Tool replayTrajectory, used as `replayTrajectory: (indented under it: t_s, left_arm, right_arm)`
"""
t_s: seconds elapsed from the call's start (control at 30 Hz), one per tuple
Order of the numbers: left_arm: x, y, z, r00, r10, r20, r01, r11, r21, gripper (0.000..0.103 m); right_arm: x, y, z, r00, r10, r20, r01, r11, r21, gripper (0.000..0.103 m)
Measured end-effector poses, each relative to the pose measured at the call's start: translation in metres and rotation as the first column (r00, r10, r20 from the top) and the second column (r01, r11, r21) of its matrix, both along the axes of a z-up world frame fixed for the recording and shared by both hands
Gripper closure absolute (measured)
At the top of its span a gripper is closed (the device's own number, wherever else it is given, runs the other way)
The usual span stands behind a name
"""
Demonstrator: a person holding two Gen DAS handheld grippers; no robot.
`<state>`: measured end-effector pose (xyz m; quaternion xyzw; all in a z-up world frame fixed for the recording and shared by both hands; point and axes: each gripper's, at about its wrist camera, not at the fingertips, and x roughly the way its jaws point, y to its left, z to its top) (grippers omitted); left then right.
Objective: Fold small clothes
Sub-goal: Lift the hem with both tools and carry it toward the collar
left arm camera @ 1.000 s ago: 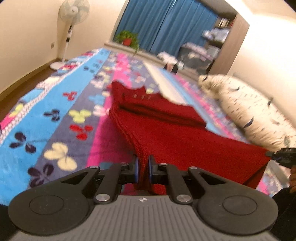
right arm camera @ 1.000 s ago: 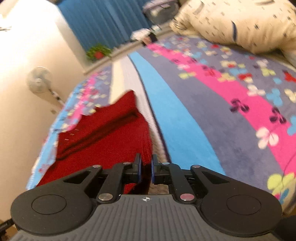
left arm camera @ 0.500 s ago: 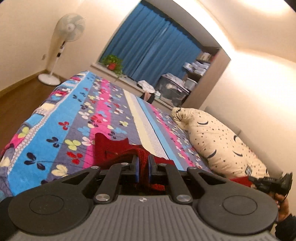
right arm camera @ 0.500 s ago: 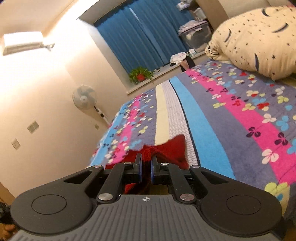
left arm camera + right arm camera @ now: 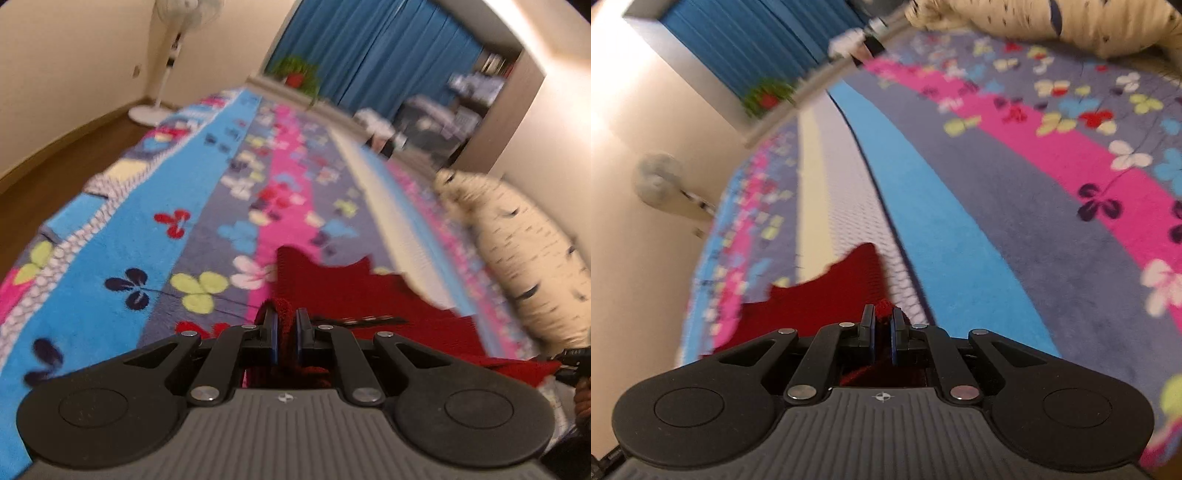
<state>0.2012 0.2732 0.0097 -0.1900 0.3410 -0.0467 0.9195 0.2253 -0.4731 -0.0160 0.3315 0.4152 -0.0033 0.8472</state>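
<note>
Blue curtains close off the far end of the room, and between them and us runs the bed with its striped, flower-printed blanket, which we take as our landmark. Left of the blanket, past its edge, we see wooden floor and a white standing fan against the cream wall. On the blanket's near end lies the red knitted garment, spread flat across the pink and grey stripes, its far points reaching toward the pale stripe. Our left gripper is pinched tight on a fold of the garment's near edge, red knit bunched between the pads. Our right gripper is likewise clamped narrow on another part of that edge, a tuft of red wool poking up between its fingers. Right of the blanket rests a cream speckled pillow.
</note>
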Motion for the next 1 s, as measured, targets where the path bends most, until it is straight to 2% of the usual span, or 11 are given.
replayTrajectory:
  t_s: [0.1,0.2,0.27,0.33,0.47,0.57,0.63,0.67,0.73,0.83,1.0]
  left_arm:
    - [0.029,0.005,-0.035,0.998,0.008,-0.064,-0.007,1.0,0.024,0.093]
    - [0.039,0.018,-0.053,0.994,0.019,-0.108,-0.024,0.998,-0.052,0.092]
    - [0.04,0.023,-0.056,0.994,0.022,-0.107,-0.031,0.996,-0.084,0.088]
    - [0.037,0.029,-0.054,0.994,0.055,-0.09,-0.063,0.994,-0.093,0.083]
    - [0.018,0.049,-0.041,0.987,0.156,-0.026,-0.158,0.976,-0.148,0.079]
    - [0.017,0.053,-0.046,0.982,0.162,-0.098,-0.175,0.972,-0.155,0.073]
    - [0.026,0.049,-0.055,0.977,0.128,-0.171,-0.156,0.975,-0.161,0.071]
    - [0.029,0.045,-0.057,0.977,0.115,-0.178,-0.143,0.978,-0.152,0.071]
    - [0.034,0.036,-0.057,0.983,0.08,-0.168,-0.103,0.986,-0.133,0.06]
    - [0.042,0.019,-0.061,0.985,0.011,-0.17,-0.03,0.994,-0.109,0.049]
    - [0.054,0.004,-0.072,0.984,-0.044,-0.175,0.036,0.998,-0.045,0.047]
  right_arm:
    - [0.029,0.008,-0.034,0.998,-0.017,-0.058,0.016,1.0,-0.011,0.096]
    - [0.04,0.014,-0.047,0.997,-0.017,-0.079,0.016,1.0,-0.01,0.095]
    - [0.042,0.019,-0.043,0.999,-0.009,-0.051,0.006,0.998,-0.063,0.091]
    - [0.04,0.012,-0.036,0.998,-0.063,-0.011,0.061,0.992,-0.114,0.089]
    - [0.026,-0.013,-0.031,0.987,-0.152,0.044,0.155,0.985,-0.069,0.088]
    - [0.023,-0.014,-0.04,0.997,-0.081,-0.014,0.079,0.994,-0.08,0.085]
    - [0.024,-0.009,-0.051,0.998,0.007,-0.067,-0.009,0.999,-0.031,0.07]
    - [0.025,-0.003,-0.053,0.995,0.046,-0.083,-0.048,0.999,-0.023,0.067]
    - [0.027,0.013,-0.054,0.988,0.122,-0.097,-0.128,0.99,-0.057,0.062]
    - [0.033,0.035,-0.052,0.974,0.203,-0.1,-0.212,0.973,-0.089,0.053]
    - [0.048,0.04,-0.053,0.977,0.194,-0.088,-0.202,0.975,-0.095,0.05]
